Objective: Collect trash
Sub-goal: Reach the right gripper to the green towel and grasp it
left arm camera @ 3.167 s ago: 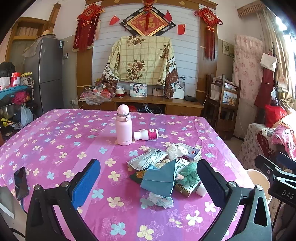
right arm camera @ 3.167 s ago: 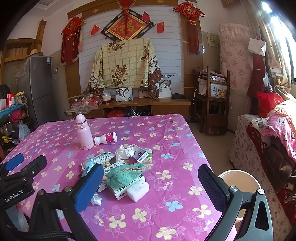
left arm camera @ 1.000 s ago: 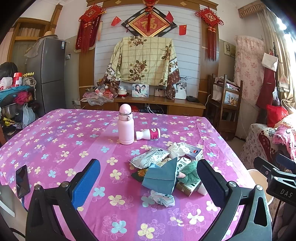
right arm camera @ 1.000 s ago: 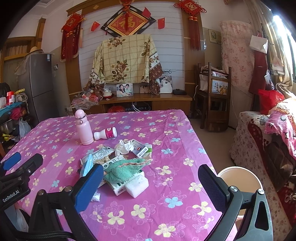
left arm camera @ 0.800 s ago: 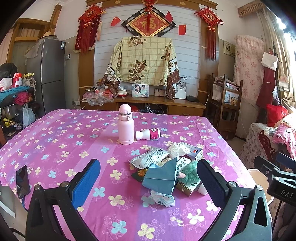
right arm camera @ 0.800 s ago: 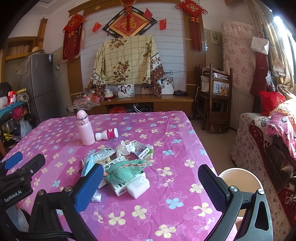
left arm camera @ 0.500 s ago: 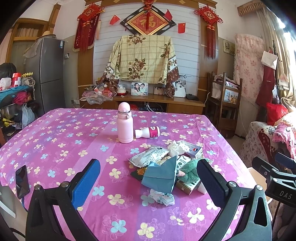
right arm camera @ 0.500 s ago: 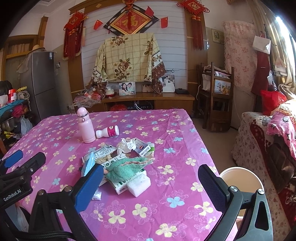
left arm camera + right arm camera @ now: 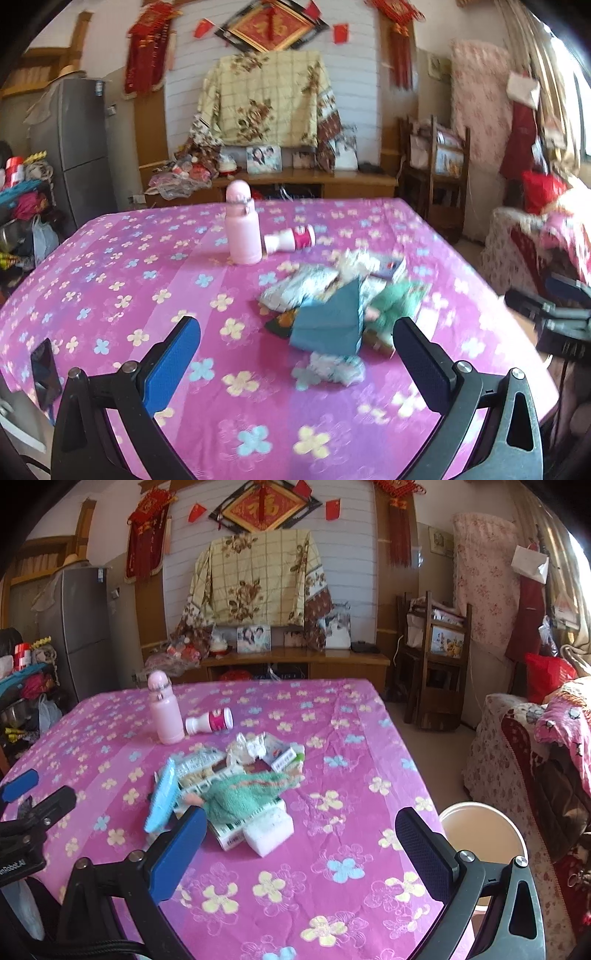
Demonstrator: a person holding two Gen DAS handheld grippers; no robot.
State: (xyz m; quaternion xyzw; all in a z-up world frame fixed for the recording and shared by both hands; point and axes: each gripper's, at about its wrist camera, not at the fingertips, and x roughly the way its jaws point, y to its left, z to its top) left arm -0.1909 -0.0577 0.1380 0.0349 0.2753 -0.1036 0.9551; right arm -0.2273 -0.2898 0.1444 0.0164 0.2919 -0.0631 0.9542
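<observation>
Starting at the far left of the counter [image 9: 354,716], a pink flask [image 9: 165,712] stands upright with a small white bottle [image 9: 209,720] lying on its side just to its right, long axis running left to right. Neither looks like part of the heap. Nearer and to the right lies the trash pile [image 9: 236,775]: a blue packet [image 9: 328,321] propped on edge at its left, crumpled paper [image 9: 246,747] at its far side, a green cloth [image 9: 245,797] draped over printed cartons, and a white block [image 9: 269,832] at its near right edge.

Both grippers hover short of the pile with jaws spread wide, holding nothing. The left gripper [image 9: 295,363] faces the blue packet almost straight ahead, with a crumpled wrapper [image 9: 334,369] nearer than it, between its fingers. The right gripper [image 9: 299,853] has the white block just ahead, toward its left finger.

Off the counter's right edge, low on the floor, stands a pale bin [image 9: 480,836], close to the right gripper. By that layout, the right gripper seems better placed to carry pieces across, the pile lying ahead-left of it and the bin to its right.
</observation>
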